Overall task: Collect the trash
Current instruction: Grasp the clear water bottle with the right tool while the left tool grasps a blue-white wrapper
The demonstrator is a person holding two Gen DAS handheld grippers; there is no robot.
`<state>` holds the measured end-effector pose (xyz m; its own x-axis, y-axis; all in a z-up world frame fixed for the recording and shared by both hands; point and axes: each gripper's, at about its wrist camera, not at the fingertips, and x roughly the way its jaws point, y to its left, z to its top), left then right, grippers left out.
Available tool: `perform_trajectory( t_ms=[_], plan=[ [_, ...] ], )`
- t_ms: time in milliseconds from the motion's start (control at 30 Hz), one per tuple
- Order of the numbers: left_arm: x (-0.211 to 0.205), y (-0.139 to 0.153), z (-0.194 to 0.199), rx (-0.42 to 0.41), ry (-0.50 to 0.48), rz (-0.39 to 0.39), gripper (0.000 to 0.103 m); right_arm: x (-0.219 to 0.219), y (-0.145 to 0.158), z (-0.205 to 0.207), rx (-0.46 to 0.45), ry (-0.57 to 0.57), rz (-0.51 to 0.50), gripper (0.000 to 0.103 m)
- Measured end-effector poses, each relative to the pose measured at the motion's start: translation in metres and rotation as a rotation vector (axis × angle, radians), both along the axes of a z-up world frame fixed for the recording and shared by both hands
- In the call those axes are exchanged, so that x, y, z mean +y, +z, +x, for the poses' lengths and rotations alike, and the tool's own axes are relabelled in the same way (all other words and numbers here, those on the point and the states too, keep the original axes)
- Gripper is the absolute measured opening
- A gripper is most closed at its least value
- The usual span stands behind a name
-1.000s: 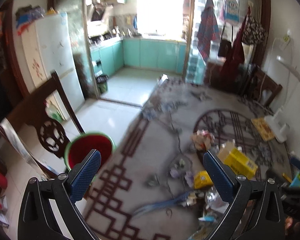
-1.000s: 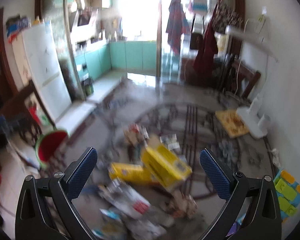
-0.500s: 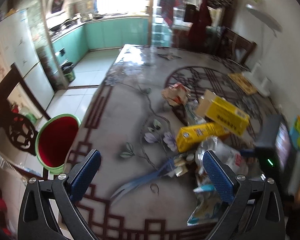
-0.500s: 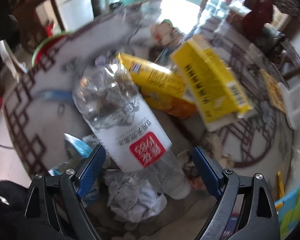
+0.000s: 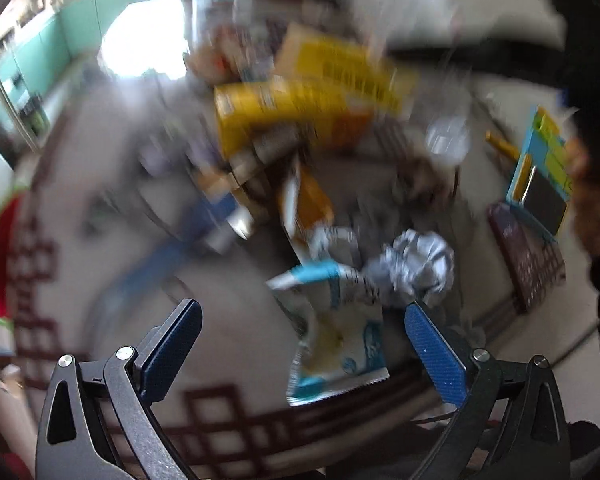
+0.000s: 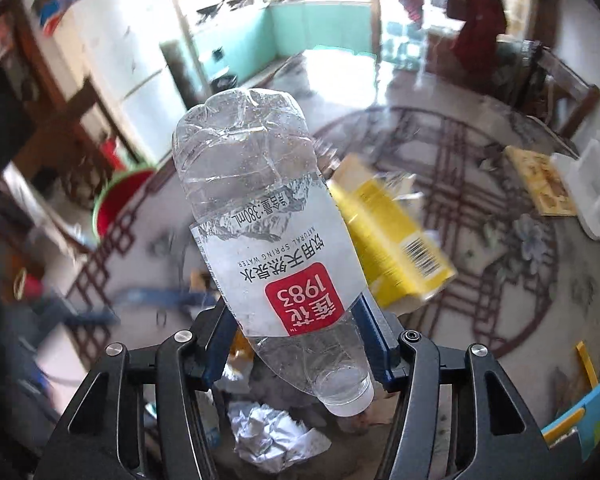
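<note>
Bottle [image 6: 260,216]: clear thin plastic, dented, glossy paper-like label. Paper ball [image 6: 276,436], bottom centre: white, rough creases. Box [image 6: 396,240]: yellow card, matt. Tabletop [image 6: 500,184]: glossy, patterned. Gripper pads [image 5: 170,354]: blue, finely textured.

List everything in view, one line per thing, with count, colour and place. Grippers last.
plastic bottle: one, clear with white and red label, cap toward camera, between the right gripper's fingers
yellow cartons: two, yellow, on the table beyond the wrappers
crumpled paper ball: one, white-grey, near the table's front edge
snack wrapper: one, white and blue, beside the paper ball
bin: one, red with green rim, on the floor left of the table
table: one, grey with dark lattice pattern
left gripper: open, over the wrapper
right gripper: closed on the bottle
</note>
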<state>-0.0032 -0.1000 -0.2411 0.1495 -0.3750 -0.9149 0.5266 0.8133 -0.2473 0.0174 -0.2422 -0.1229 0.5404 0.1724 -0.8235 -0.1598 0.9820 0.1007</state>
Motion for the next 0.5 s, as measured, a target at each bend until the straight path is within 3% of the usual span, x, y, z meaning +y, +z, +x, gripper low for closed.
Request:
perform_trajectory(
  t_ms=[67, 333, 500],
  plan=[
    [-0.005, -0.014, 0.002, 0.063, 0.005, -0.010, 0.093, 0.002, 0.002, -0.001, -0.011, -0.021, 0.004, 0.055],
    [-0.011, -0.041, 0.000, 0.172, 0.006, -0.036, 0.014, -0.007, -0.003, -0.006, 0.004, -0.072, 0.048, 0.056],
    [0.005, -0.032, 0.002, 0.159, 0.031, -0.063, 0.008, 0.001, 0.009, -0.005, -0.018, -0.089, 0.043, 0.056]
  ],
)
